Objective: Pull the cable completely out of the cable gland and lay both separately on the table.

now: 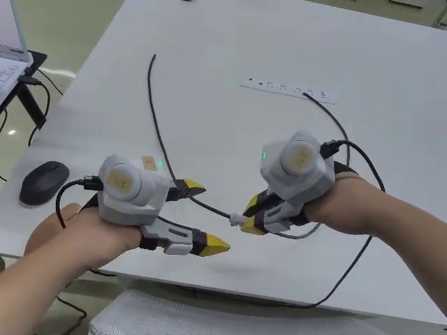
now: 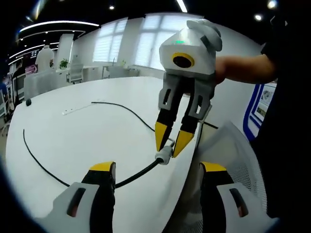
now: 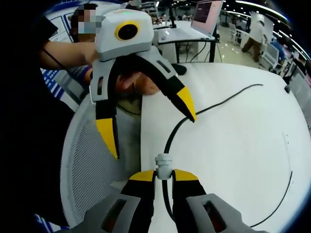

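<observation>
Right gripper (image 1: pixel 247 217), fingers closed on the gland (image 3: pixel 164 165) near the tabletop (image 1: pixel 230 125) edge; left gripper (image 1: pixel 204 216), fingers open close to the cable (image 3: pixel 228 96); risk: a loose left grasp could slip along it, leaving the cable threaded.

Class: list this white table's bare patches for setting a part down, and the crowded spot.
Free: between thin black cable and white power strip; right of that strip. Crowded: near edge, around left gripper and right gripper.

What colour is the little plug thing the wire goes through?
The cable gland is white, on a black cable; clearest in the right gripper view.
</observation>
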Action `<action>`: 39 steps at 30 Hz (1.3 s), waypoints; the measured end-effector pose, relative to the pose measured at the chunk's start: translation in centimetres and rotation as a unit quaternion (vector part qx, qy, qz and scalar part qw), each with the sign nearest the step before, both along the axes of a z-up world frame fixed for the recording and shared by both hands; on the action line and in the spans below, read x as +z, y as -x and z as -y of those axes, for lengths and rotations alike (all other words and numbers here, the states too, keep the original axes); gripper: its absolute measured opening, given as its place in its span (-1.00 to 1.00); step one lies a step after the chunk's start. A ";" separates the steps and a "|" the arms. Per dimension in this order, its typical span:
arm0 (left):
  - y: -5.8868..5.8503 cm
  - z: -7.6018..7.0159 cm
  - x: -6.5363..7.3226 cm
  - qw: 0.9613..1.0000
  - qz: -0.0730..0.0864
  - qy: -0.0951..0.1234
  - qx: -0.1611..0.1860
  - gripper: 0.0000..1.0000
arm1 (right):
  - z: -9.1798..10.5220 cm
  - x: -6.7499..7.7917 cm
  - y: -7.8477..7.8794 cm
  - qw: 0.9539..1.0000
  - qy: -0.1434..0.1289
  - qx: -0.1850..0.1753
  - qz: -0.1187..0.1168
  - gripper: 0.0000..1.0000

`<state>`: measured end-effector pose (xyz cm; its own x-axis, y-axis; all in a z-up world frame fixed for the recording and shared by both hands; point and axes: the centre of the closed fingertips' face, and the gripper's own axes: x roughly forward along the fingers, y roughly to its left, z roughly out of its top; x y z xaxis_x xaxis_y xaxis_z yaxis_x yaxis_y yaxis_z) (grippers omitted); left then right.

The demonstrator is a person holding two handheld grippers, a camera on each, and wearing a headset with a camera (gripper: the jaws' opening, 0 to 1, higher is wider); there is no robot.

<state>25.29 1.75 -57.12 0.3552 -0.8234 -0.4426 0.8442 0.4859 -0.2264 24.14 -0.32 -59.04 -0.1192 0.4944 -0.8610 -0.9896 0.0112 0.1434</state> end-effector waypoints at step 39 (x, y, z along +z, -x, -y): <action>1.7 3.3 1.5 0.993 0.021 0.059 -0.101 -0.62 | 0.6 2.3 1.4 0.998 -0.008 0.060 0.004 -0.86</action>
<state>23.62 -1.55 -55.67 0.1924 -0.9251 -0.3275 0.9317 0.2770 -0.2349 22.74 -0.95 -56.77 -0.1720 0.4912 -0.8539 -0.9847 -0.1106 0.1347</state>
